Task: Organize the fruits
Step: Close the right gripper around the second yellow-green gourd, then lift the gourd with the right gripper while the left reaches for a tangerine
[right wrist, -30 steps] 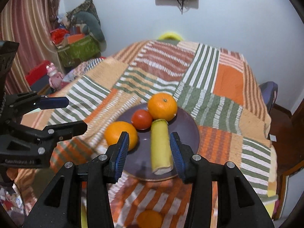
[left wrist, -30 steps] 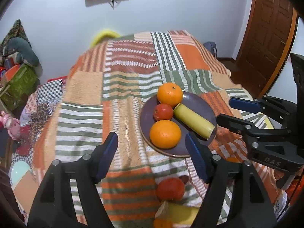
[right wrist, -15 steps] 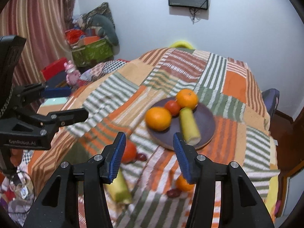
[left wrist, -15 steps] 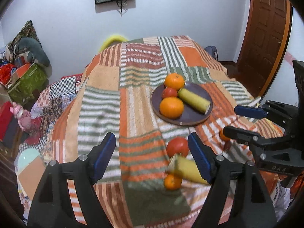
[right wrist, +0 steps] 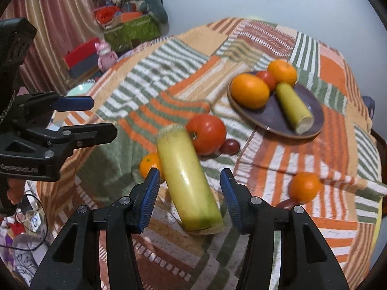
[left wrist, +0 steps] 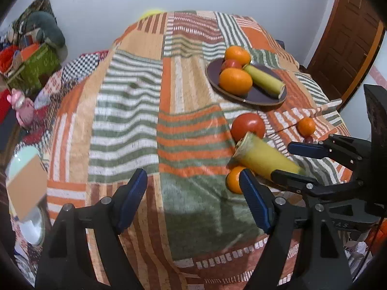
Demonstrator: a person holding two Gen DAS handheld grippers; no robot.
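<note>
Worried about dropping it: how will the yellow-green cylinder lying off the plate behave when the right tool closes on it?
The yellow-green cylinder looks smooth and glossy, so probably slippery. Being round and lying flat, it may roll toward the tomato. The right tool straddles it, open.

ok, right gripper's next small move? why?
Probably ease the right gripper forward and down, then close. Its jaws stand open astride the near end of the yellow-green cylinder lying on the blanket, not touching it. The plate already holds a similar one, so this looks like the next pick.
</note>
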